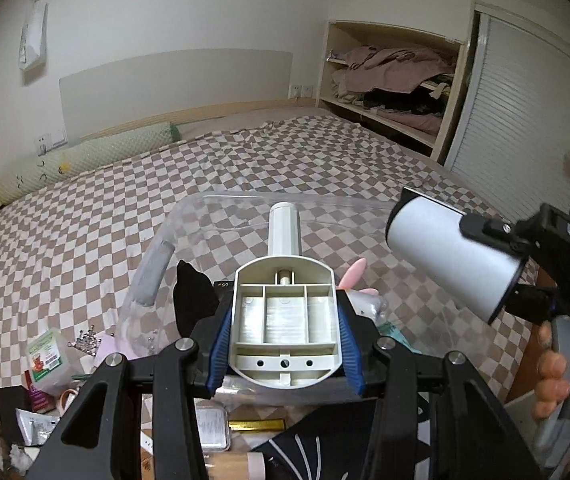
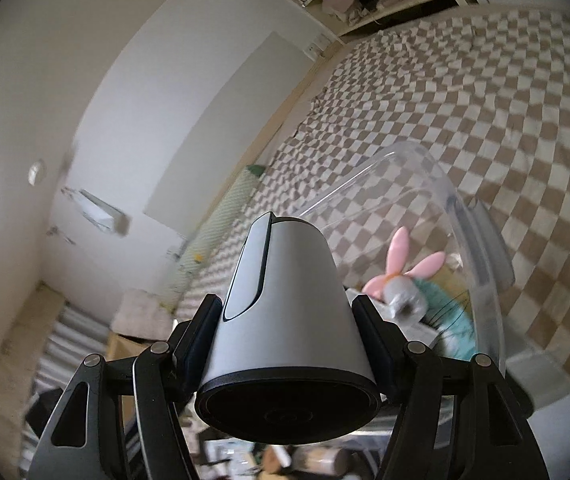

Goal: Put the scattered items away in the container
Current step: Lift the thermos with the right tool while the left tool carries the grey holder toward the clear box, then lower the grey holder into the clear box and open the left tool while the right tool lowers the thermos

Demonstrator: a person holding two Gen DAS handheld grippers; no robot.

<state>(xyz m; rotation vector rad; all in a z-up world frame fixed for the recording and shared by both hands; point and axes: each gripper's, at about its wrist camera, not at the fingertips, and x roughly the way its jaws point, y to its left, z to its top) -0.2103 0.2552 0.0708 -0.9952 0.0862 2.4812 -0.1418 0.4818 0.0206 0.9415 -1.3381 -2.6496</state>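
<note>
My left gripper is shut on a cream plastic lint-roller holder, held above the clear plastic container on the checkered bed. My right gripper is shut on a white cylinder with a black end; it also shows in the left wrist view, raised at the right over the container's edge. In the right wrist view the container holds a pink-eared bunny toy and a teal item. Scattered items lie at the lower left.
A checkered bedspread fills the middle. A green bolster pillow lies by the headboard. An open closet with clothes stands at the back right. A black cloth sits in the container's near side.
</note>
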